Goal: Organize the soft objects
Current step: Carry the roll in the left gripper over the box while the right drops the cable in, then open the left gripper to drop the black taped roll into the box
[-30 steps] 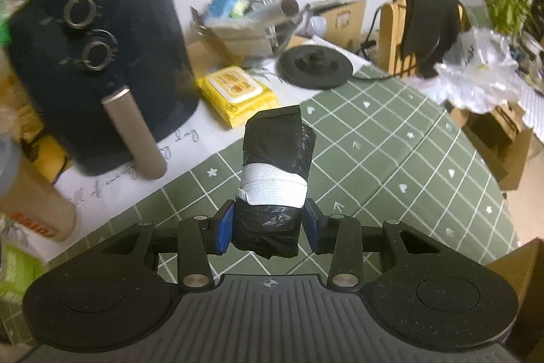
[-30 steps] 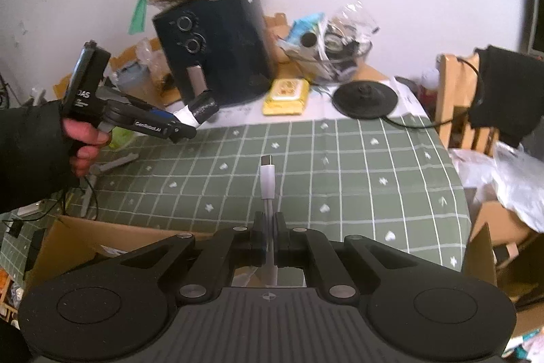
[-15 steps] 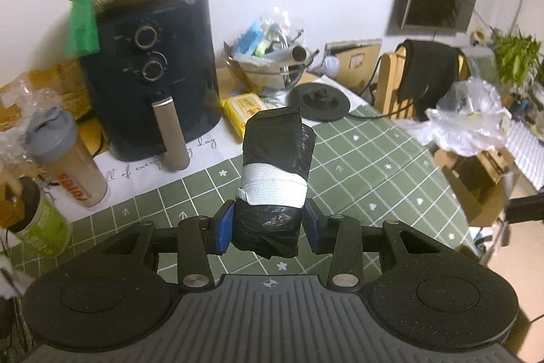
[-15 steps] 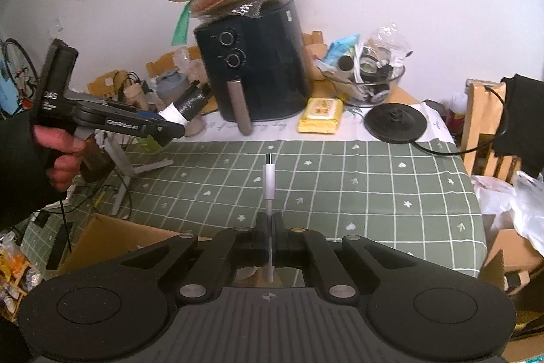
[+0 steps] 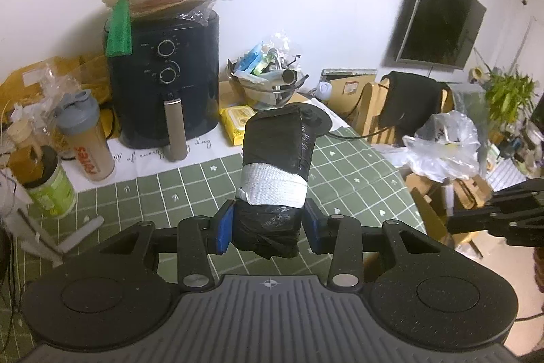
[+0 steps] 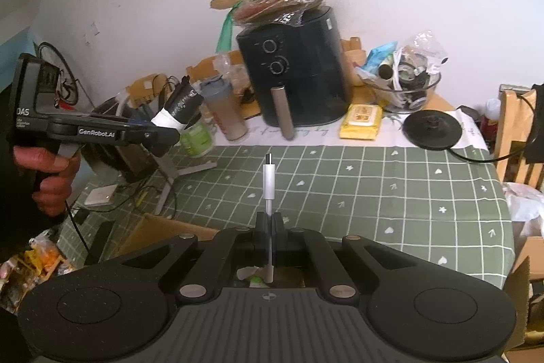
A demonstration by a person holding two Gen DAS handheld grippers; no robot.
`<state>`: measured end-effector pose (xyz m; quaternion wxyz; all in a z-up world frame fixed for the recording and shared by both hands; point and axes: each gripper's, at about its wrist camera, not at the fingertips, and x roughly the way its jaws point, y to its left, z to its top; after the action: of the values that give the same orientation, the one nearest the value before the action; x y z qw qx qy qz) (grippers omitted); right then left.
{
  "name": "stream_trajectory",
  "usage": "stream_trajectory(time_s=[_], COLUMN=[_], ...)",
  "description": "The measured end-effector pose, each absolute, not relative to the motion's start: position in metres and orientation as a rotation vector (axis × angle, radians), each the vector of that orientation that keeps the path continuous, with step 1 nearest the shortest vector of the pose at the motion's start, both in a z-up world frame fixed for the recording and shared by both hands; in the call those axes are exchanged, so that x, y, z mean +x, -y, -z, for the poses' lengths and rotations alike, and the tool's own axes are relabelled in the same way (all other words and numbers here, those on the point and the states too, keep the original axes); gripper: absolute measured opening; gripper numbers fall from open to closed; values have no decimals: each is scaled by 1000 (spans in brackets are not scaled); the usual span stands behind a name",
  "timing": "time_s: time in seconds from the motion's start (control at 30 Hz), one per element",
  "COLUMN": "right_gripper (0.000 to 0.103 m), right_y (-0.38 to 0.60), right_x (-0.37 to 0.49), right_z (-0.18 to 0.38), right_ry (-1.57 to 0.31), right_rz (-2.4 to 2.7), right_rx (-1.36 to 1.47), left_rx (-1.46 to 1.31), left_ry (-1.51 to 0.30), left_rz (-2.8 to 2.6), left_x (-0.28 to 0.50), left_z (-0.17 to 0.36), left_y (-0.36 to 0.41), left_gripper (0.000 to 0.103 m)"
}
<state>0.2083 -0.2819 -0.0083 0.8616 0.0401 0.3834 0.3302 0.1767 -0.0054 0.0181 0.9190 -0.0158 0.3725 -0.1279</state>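
Observation:
My left gripper [image 5: 268,228] is shut on a roll of black plastic bags [image 5: 275,159] with a white band around its middle, held up in the air above the green checked tablecloth [image 5: 340,172]. The roll and left gripper also show at the left of the right wrist view [image 6: 176,111]. My right gripper [image 6: 269,227] is shut on a white USB cable [image 6: 268,182] whose plug points up and away, above the tablecloth [image 6: 374,186]. The right gripper's body shows at the right edge of the left wrist view [image 5: 503,213].
A black air fryer [image 5: 163,80] stands at the table's back with a shaker bottle [image 5: 85,138], a green-labelled jar [image 5: 51,182], a yellow wipes pack [image 5: 238,121], a glass bowl of clutter [image 5: 268,84] and a kettle base [image 6: 431,128]. An open cardboard box [image 6: 156,233] sits below the table's near edge. A chair [image 5: 401,104] stands at the right.
Both grippers have risen and pulled back from the table, so more of the room shows. The left gripper has moved left, away from the air fryer. Both grips are unchanged.

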Motion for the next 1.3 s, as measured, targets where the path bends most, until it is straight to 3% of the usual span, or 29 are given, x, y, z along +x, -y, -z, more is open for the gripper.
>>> stream_trajectory(time_s=[0.3, 0.37, 0.4, 0.47, 0.53, 0.57, 0.67, 1.13, 1.3], right_gripper=[4, 9, 14, 48, 72, 80, 89, 95, 98], right_y=[272, 266, 263, 260, 260, 261, 267, 290, 297], right_x=[202, 204, 203, 197, 190, 187, 181, 173, 171], right_z=[21, 29, 35, 42, 46, 47, 47, 40, 40], right_ry=[-945, -1011, -1038, -1056, -1052, -1048, -1040, -997, -984], right_rz=[-728, -741, -748, -748, -756, -760, -764, -724, -703], right_rx=[72, 55, 40, 15, 5, 6, 20, 66, 84], left_rx=[-106, -122, -127, -142, -158, -165, -187, -229, -233], left_ry=[-787, -798, -805, -820, -836, -846, -869, -885, -884], left_rz=[245, 246, 245, 242, 231, 226, 218, 266, 325], left_x=[144, 137, 133, 128, 122, 120, 112, 99, 105], left_z=[-17, -15, -12, -9, -5, -3, 3, 3, 8], left_y=[12, 14, 16, 18, 21, 22, 27, 64, 82], left_gripper=[41, 41, 41, 41, 41, 41, 41, 41, 48])
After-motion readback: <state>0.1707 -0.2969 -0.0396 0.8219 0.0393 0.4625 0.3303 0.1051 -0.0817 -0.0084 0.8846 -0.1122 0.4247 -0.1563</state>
